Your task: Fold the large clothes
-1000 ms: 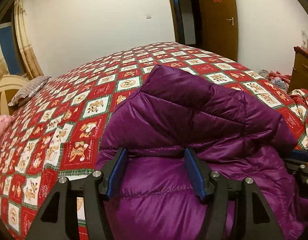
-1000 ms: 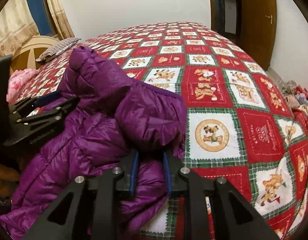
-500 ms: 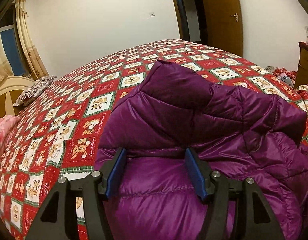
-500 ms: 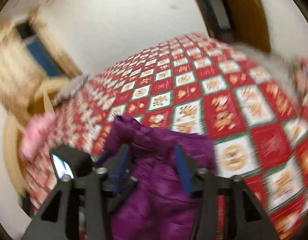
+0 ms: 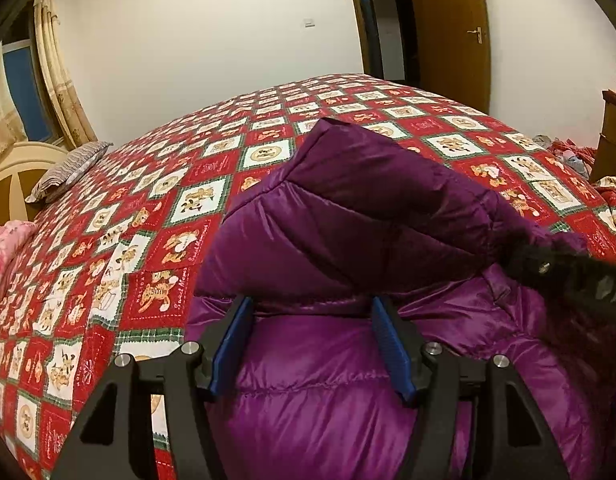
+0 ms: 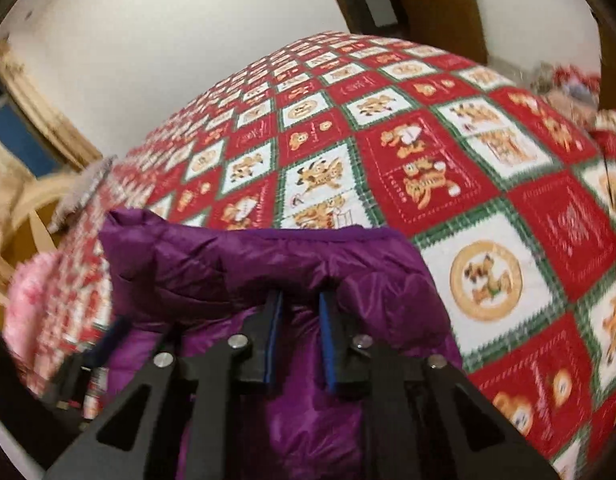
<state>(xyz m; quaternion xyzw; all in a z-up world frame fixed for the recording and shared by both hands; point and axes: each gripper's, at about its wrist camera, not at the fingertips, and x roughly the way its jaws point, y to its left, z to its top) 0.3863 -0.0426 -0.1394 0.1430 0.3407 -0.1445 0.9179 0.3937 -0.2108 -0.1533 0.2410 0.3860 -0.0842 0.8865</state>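
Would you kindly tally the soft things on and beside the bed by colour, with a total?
Purple: 1, the puffer jacket
Red patterned: 1, the quilt covering the bed
Grey striped: 1, the pillow
Pink: 1, the pink bundle at the left edge
Total: 4

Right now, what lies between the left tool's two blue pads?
In the left wrist view, purple jacket fabric fills the gap between the left tool's pads, lying on the quilt; whether the pads press it is unclear.
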